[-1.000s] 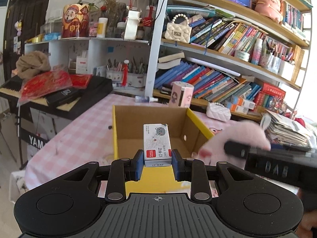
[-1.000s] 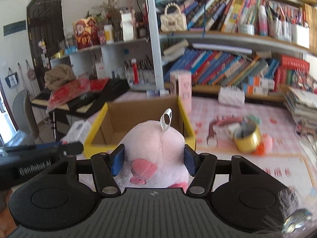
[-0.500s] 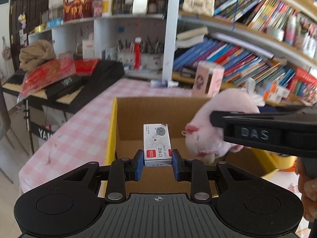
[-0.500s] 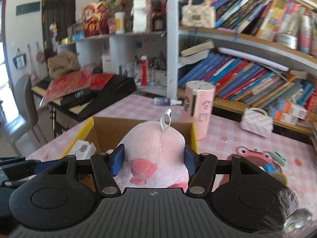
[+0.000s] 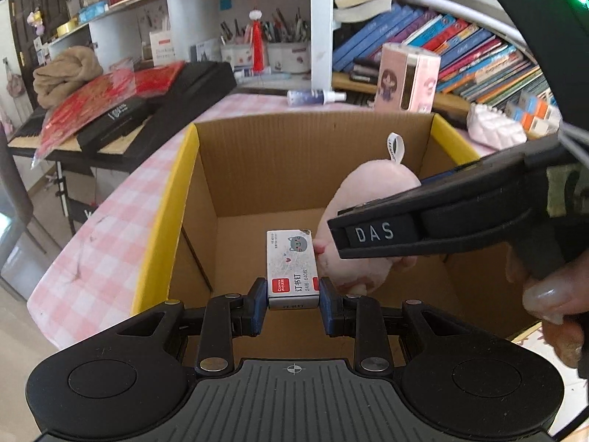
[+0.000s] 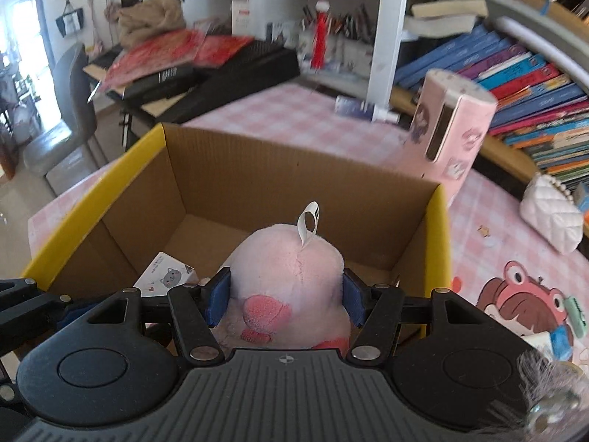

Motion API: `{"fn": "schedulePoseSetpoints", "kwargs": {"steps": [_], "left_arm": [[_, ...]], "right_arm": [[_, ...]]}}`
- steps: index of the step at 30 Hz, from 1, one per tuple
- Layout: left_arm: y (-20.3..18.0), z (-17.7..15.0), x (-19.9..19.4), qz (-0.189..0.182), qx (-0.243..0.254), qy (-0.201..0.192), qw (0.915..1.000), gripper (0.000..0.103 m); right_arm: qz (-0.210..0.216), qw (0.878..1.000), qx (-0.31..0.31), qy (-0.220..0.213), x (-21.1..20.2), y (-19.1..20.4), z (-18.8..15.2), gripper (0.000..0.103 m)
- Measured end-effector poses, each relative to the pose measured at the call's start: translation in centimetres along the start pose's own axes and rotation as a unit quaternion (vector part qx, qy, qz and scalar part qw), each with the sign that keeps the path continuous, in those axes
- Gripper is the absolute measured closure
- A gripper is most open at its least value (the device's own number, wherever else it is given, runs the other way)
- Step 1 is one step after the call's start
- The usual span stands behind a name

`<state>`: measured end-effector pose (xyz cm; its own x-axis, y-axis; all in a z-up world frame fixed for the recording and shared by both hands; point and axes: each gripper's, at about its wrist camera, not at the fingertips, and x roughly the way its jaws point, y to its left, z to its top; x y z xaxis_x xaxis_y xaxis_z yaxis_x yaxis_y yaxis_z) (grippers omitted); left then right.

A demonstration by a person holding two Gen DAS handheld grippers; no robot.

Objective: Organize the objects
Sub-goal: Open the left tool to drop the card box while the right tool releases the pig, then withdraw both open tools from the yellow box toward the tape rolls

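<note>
While I look down both wrists, my left gripper (image 5: 293,304) is clamped tight on the small staple box (image 5: 292,269), held over the floor of the cardboard box (image 5: 257,154) near its front edge. Just to its right, my right gripper (image 6: 287,296) stands about half open, pads pressed into the pink plush toy (image 6: 285,269), also inside the walls. Beyond the far wall stands a pink canister (image 6: 451,132) on the checked tablecloth (image 6: 294,110).
</note>
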<state>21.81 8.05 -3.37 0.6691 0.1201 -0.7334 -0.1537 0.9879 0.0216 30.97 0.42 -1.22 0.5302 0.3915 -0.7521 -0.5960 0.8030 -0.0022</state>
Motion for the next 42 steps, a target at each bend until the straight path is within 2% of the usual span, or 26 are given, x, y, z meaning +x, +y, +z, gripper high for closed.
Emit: {"fn": "schedulePoseSetpoints", "kwargs": {"steps": [6, 11, 14, 16, 19, 25, 27, 29, 32, 40, 42], "left_arm": [[-0.7, -0.2, 0.5, 0.008, 0.002, 0.014, 0.9999, 0.075], [-0.9, -0.3, 0.4, 0.016, -0.003, 0.016, 0.9997, 0.074], [-0.9, -0.2, 0.1, 0.017, -0.008, 0.006, 0.9998, 0.073], [-0.9, -0.1, -0.4, 0.017, -0.009, -0.004, 0.9998, 0.071], [-0.9, 0.0, -1.2, 0.017, -0.008, -0.023, 0.9996, 0.067], [-0.7, -0.2, -3.5, 0.009, -0.004, -0.054, 0.9985, 0.064], [-0.5, -0.3, -4.5, 0.008, 0.0, -0.065, 0.9979, 0.059], [-0.3, -0.5, -5.9, 0.01, 0.0, -0.085, 0.9963, 0.046], [0.1, -0.8, -8.2, 0.016, 0.003, -0.116, 0.9931, 0.036], [1.8, -3.2, -12.8, 0.036, -0.012, -0.166, 0.9854, 0.02], [2.3, -4.1, -13.7, 0.035, -0.019, -0.17, 0.9846, 0.019]], "right_arm": [[0.024, 0.999, -0.015, 0.043, 1.0, 0.3, 0.1, 0.043], [0.027, 0.998, -0.018, 0.049, 1.1, 0.4, 0.3, 0.041], [0.027, 0.999, -0.016, 0.043, 1.0, 0.3, 0.4, 0.035], [0.025, 0.999, -0.013, 0.03, 0.5, 0.2, 0.4, 0.027], [0.021, 1.0, -0.005, 0.006, -0.4, 0.0, 0.3, 0.021], [0.009, 0.998, 0.02, -0.055, -3.9, -0.3, 0.0, 0.021], [0.002, 0.996, 0.026, -0.084, -5.7, -0.2, -0.3, 0.021], [-0.009, 0.993, 0.035, -0.113, -7.6, -0.1, -0.7, 0.02], [-0.024, 0.986, 0.051, -0.155, -10.3, 0.2, -1.6, 0.019], [-0.09, 0.963, 0.091, -0.235, -16.1, 1.5, -5.7, 0.013], [-0.109, 0.959, 0.093, -0.245, -17.1, 2.2, -7.1, 0.011]]}}
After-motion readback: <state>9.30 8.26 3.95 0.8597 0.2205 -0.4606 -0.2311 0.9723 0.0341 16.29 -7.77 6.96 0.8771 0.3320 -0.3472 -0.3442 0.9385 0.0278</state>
